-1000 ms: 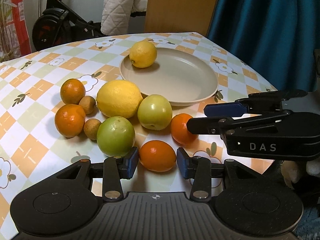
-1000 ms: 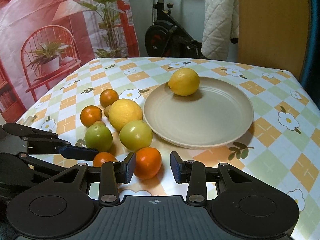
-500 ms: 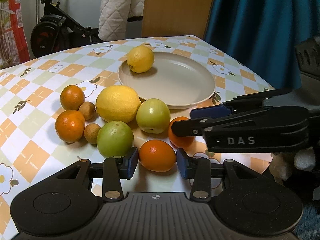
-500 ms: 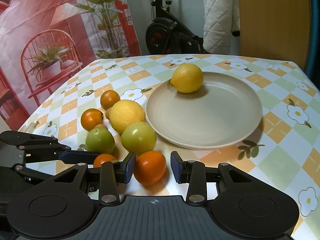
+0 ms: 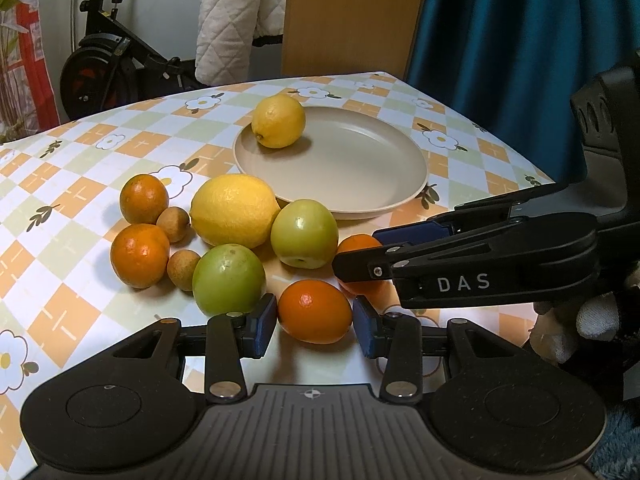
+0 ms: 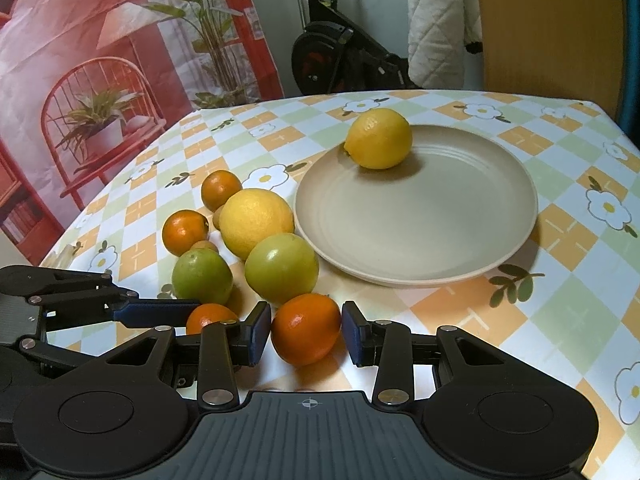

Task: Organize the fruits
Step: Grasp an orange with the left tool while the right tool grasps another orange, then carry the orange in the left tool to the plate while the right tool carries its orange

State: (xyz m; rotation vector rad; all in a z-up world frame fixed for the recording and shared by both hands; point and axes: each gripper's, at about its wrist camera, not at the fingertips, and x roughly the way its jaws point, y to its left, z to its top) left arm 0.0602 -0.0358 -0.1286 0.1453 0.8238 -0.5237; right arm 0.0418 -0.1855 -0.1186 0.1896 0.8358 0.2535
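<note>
Left gripper (image 5: 314, 324) pads flank glossy oval orange (image 5: 313, 311), small gaps, no squeeze. Right gripper (image 6: 304, 330) same around rounder orange (image 6: 305, 328). Both on checkered tablecloth (image 6: 560, 320), near smooth beige plate (image 6: 460, 240) holding dimpled lemon (image 6: 379, 138).

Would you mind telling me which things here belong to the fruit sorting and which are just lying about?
Job: plate, small lemon, big lemon, oranges, green fruits, small brown fruits.
Lying about: exercise bike, quilted cloth, blue curtain.
</note>
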